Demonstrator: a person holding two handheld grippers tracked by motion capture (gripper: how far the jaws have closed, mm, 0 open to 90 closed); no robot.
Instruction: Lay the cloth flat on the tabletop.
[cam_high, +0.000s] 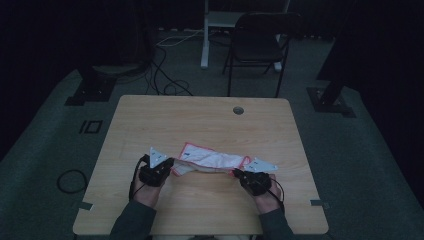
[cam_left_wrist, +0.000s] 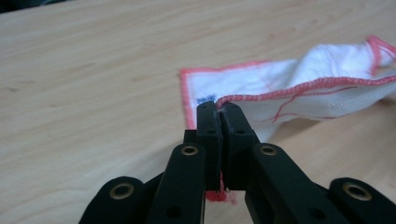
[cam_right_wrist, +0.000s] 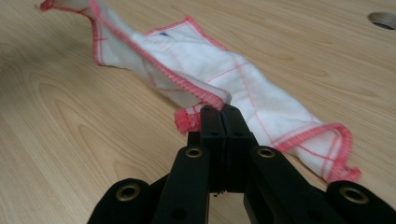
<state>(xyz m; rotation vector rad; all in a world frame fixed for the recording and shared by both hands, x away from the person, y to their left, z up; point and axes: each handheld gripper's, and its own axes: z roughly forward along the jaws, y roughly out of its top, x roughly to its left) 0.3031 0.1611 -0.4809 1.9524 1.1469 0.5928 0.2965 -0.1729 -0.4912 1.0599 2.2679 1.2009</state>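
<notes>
White cloth (cam_high: 212, 161), red stitched edging; black grippers; light woodgrain table (cam_high: 200, 120).

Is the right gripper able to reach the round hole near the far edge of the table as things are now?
Probably not freely: the right gripper is shut on the cloth, which the left gripper also pinches. The bare table towards the hole is unobstructed.

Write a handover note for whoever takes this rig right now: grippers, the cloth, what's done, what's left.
Left gripper: shut on the red-hemmed edge of the white cloth.
Right gripper: shut on the cloth's hem at its other end.
Cloth: rumpled and stretched between both grippers near the front of the wooden table, its far part resting on the wood.
Done: both ends gripped.
Left: likely a fold or spreading it flat; nothing neatly folded yet. Keep both grips while moving.
</notes>
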